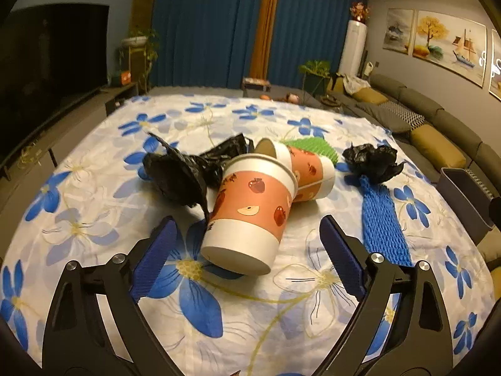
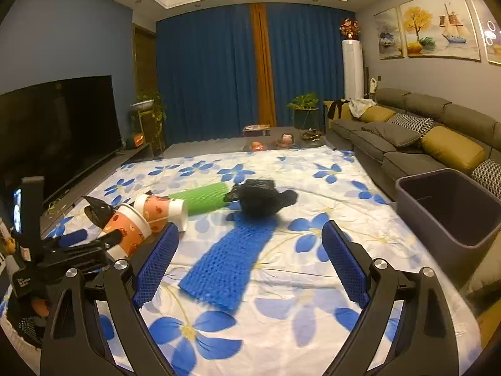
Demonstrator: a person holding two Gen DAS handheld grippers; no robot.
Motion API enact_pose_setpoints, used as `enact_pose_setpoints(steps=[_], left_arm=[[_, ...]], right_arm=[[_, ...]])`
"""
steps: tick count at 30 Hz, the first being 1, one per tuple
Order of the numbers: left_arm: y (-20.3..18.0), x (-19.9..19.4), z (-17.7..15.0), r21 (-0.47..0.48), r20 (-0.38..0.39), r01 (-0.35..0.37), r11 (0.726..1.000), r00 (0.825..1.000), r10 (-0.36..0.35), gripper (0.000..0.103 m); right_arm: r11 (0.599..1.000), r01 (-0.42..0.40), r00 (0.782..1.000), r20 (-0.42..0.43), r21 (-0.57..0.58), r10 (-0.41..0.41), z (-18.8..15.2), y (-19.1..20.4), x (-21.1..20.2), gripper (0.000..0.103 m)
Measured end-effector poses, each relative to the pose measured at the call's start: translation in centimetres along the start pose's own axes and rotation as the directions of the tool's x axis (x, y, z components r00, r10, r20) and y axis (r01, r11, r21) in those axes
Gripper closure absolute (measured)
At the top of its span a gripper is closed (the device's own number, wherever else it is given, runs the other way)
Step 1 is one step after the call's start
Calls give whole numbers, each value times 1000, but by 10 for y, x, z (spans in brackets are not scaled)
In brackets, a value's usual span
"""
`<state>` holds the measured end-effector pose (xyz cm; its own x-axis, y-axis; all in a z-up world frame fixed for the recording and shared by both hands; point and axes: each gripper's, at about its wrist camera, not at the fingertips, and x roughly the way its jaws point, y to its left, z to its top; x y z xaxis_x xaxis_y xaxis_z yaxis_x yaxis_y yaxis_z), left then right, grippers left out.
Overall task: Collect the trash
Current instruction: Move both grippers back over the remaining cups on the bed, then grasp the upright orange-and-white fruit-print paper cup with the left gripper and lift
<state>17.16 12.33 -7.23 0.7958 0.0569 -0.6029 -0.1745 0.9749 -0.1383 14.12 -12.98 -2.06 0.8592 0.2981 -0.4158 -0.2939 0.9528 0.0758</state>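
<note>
Two orange-and-white paper cups lie tipped on the flowered cloth: the near cup [image 1: 250, 213] [image 2: 126, 230] and the far cup [image 1: 308, 172] [image 2: 161, 208]. My left gripper [image 1: 247, 244] [image 2: 94, 244] is open, its blue pads either side of the near cup's base, with a gap on both sides. A crumpled black bag [image 1: 184, 175] [image 2: 98, 211] lies left of the cups, another black bag [image 1: 371, 159] [image 2: 261, 199] to the right. A green foam net [image 1: 314, 147] [image 2: 200, 200] and a blue foam net [image 1: 383, 222] [image 2: 230, 263] also lie there. My right gripper [image 2: 250, 253] hangs open above the blue net.
A dark plastic bin [image 2: 451, 213] [image 1: 466, 197] stands at the right edge of the cloth, beside a grey sofa [image 2: 416, 134]. A television [image 2: 56, 131] on a low cabinet runs along the left. Plants and small items sit beyond the cloth's far edge.
</note>
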Motion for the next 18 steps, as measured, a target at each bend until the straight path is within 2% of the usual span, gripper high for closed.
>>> enact_pose_setpoints(steps=[2,6,10,18], left_arm=[[3,10,2,-20,-40,25,999,999,-26,21],[4,19,4,-32,-70,59,998,996,-61,30],[4,26,3,-40,-97,102,994,990,-106,46],[1,13,-2,-49,-74,154,987,985,-157,48]], right_arm=[[1000,-8,1000,-12,-7,8,0,6,6,13],[1000,-16,1000,-20,-26,15,2,14,13,13],[1000,-21,999,-32,-19,20,0,16,19,13],[999,-23,998,-54,-24,22,-2,22,28,13]])
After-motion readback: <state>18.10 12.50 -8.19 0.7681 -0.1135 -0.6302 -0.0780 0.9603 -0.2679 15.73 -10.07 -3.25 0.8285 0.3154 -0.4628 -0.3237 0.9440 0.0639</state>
